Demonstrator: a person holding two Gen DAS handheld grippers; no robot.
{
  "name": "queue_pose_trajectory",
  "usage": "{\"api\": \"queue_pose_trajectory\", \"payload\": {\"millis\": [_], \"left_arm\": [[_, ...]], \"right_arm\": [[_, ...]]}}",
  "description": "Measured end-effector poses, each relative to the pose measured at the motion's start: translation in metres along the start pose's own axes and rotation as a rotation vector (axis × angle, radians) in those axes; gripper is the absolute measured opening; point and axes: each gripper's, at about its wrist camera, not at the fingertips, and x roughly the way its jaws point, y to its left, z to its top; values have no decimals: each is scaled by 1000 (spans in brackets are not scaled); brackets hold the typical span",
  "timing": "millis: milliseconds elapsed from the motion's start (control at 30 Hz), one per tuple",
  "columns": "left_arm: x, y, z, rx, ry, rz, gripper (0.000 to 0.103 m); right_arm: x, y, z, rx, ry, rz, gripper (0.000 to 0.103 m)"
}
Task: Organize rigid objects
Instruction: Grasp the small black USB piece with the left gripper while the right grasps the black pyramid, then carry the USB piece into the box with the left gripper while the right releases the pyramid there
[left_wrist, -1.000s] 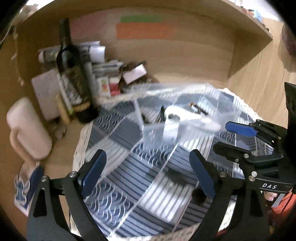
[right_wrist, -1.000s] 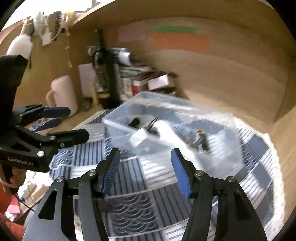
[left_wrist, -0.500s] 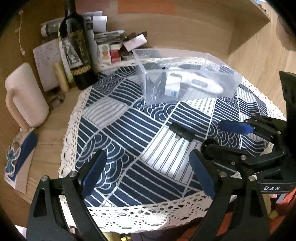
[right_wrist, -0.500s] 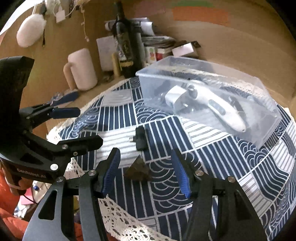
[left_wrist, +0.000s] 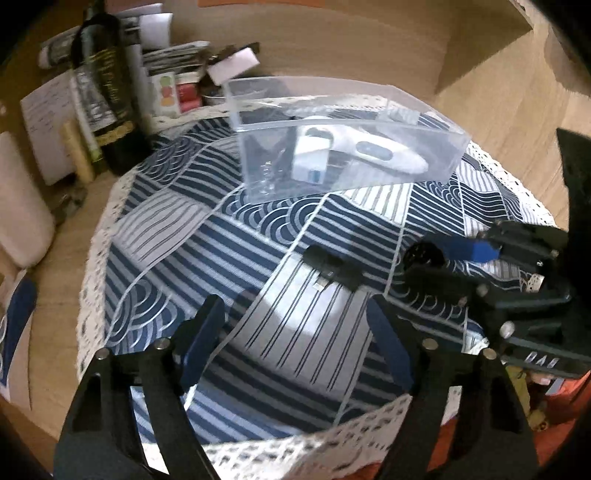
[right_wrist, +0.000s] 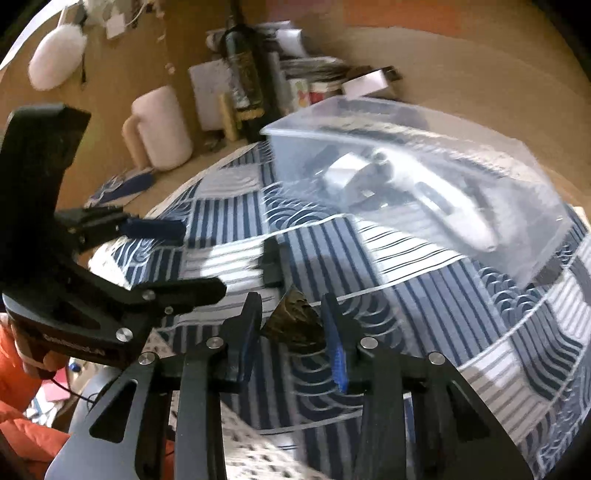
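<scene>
Both hand-held grippers gape; right (right_wrist: 291, 332) has come down around the pyramid-shaped object (right_wrist: 295, 323), left (left_wrist: 295, 332) unchanged.

A dark glass wine bottle (left_wrist: 105, 92) stands beside a pale pink mug (right_wrist: 162, 127), papers (left_wrist: 44, 122) behind, on the wooden desk (left_wrist: 55, 295).

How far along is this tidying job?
Partly done. The clear box already holds a white gadget. The right gripper is open around a dark cone-shaped piece, not yet clamped. The left gripper is open and holds nothing. A small black block lies on the cloth.
</scene>
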Motion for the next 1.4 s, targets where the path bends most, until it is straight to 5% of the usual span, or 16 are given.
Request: {"api": "queue_pose_trajectory", "payload": {"millis": [233,300,567,967,1400], "left_arm": [[28,-16,17,48,43,-18,62],[28,-20,19,71,25,0,43],[14,-22,30,81,-33,22,43],[-35,-7,85,52,-243,60,43],[-12,12,137,-1,-259,59,43]], "right_arm": [[-18,-29,8,46,-42,-73,31],[-22,-35,9,56,-49,-88,31],[-32,-48,22,56,-87,-119,31],[-57,-63,69,24,-220,-188,30],[-41,-88,103,22,-227,-238,31]]}}
